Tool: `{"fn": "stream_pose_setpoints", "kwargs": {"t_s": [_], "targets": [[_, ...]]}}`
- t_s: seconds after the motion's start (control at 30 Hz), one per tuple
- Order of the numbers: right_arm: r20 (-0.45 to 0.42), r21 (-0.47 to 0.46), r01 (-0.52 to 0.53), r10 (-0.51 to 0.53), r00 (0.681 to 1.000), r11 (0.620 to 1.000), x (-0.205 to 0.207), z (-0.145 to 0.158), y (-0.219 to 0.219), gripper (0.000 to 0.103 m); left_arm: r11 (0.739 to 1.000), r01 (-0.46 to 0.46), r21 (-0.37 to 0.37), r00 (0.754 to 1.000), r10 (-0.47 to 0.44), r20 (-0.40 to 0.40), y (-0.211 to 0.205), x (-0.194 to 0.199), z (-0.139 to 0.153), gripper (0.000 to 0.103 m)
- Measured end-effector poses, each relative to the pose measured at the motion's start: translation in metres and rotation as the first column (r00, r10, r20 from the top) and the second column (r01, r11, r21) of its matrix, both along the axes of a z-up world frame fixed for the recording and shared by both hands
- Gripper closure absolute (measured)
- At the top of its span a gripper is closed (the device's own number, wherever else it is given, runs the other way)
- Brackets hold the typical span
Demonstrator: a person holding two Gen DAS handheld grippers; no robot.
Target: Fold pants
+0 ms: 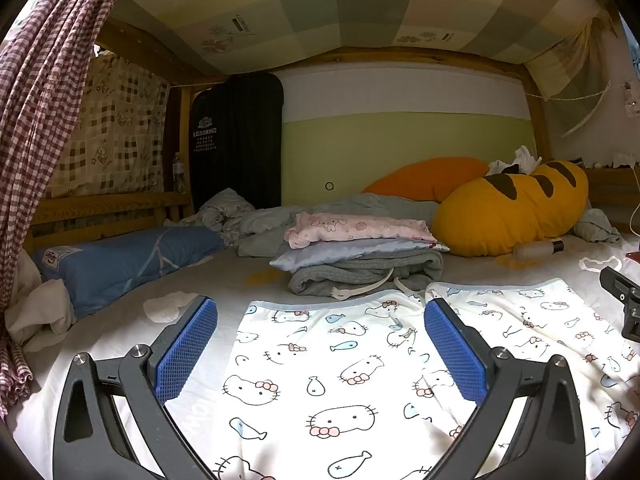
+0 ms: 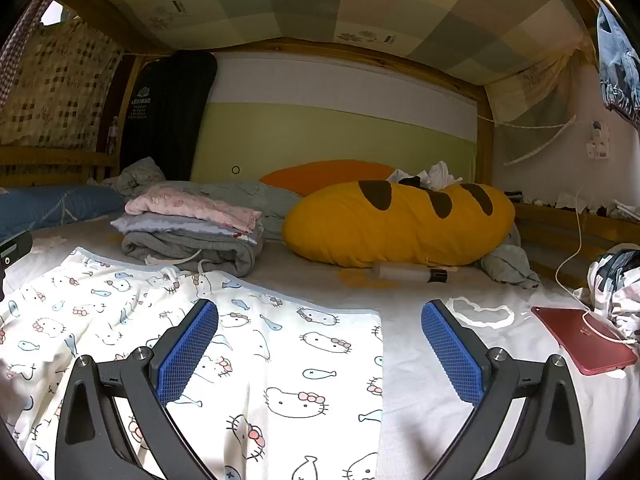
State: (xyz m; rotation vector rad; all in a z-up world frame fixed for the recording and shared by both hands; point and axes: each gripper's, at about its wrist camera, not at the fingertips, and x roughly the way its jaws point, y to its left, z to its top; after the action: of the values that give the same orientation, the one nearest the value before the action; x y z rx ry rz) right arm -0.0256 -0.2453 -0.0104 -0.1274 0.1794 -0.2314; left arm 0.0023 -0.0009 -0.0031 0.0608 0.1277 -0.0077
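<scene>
White pants with a cat and fish print (image 1: 344, 364) lie spread flat on the white bed sheet, legs pointing away, with light blue cuffs at the far end. My left gripper (image 1: 320, 352) is open and empty just above the left leg. My right gripper (image 2: 320, 352) is open and empty above the right leg's outer edge; the pants (image 2: 248, 356) fill the left half of that view. The right gripper's body shows at the right edge of the left wrist view (image 1: 624, 296).
A stack of folded clothes (image 1: 360, 256) sits just beyond the cuffs. A yellow bread-shaped pillow (image 2: 400, 224) and a bottle (image 2: 408, 273) lie behind. A red tablet (image 2: 584, 338) with a cable lies right. A blue pillow (image 1: 120, 260) lies left. A checked curtain (image 1: 44, 100) hangs left.
</scene>
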Motion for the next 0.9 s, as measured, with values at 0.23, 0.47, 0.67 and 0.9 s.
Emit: {"fn": "stream_pose_setpoints", "kwargs": {"t_s": [0.23, 0.47, 0.67, 0.9], "targets": [[0.004, 0.000, 0.006, -0.006, 1.000, 1.000, -0.0010, 0.0004, 0.0009, 0.001, 1.000, -0.002, -0.005, 1.000, 0.002, -0.002, 0.0029, -0.0005, -0.0016, 0.000], [0.004, -0.001, 0.006, -0.006, 1.000, 1.000, -0.0011, 0.0001, 0.0009, 0.001, 1.000, -0.003, 0.024, 1.000, 0.003, 0.010, 0.0039, -0.0015, -0.0012, 0.000], [0.000, -0.002, 0.005, -0.005, 1.000, 1.000, -0.0011, 0.0025, 0.0012, 0.001, 1.000, -0.006, 0.018, 1.000, 0.005, 0.008, 0.0031, -0.0045, 0.0001, 0.000], [-0.014, -0.028, 0.010, -0.011, 1.000, 1.000, 0.0021, -0.0053, 0.0072, 0.001, 1.000, -0.005, 0.017, 1.000, 0.005, 0.006, 0.0050, -0.0061, 0.0010, 0.000]]}}
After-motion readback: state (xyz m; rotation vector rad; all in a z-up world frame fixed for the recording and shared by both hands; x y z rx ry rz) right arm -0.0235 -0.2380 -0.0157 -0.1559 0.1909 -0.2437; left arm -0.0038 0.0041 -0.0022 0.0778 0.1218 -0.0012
